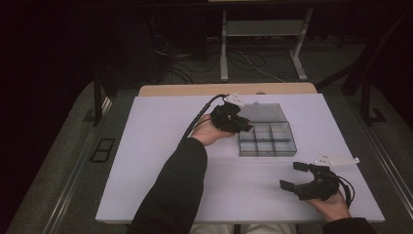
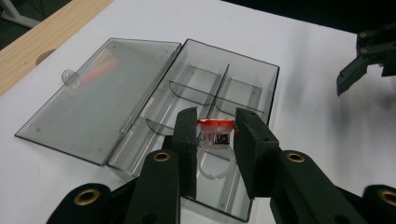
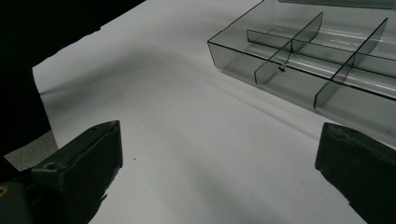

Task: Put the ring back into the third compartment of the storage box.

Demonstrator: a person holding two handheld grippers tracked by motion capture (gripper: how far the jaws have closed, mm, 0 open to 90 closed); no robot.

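Observation:
A clear smoky plastic box (image 1: pixel 268 146) with several compartments sits open on the white table, its lid (image 2: pixel 93 93) laid flat behind it. My left gripper (image 2: pixel 215 133) is shut on a small ring with a red top (image 2: pixel 215 125) and a clear band, held above the box's near-left compartment (image 2: pixel 210 186). In the high view the left gripper (image 1: pixel 242 127) hovers at the box's left edge. My right gripper (image 1: pixel 293 175) stands open near the table's front right, nothing between its jaws; the box (image 3: pixel 308 60) lies ahead of it.
The white board (image 1: pixel 160 161) covers a wooden table whose far edge (image 1: pixel 195 89) shows behind. Bare surface lies to the left and front of the box. Table legs and cables are on the dark floor beyond.

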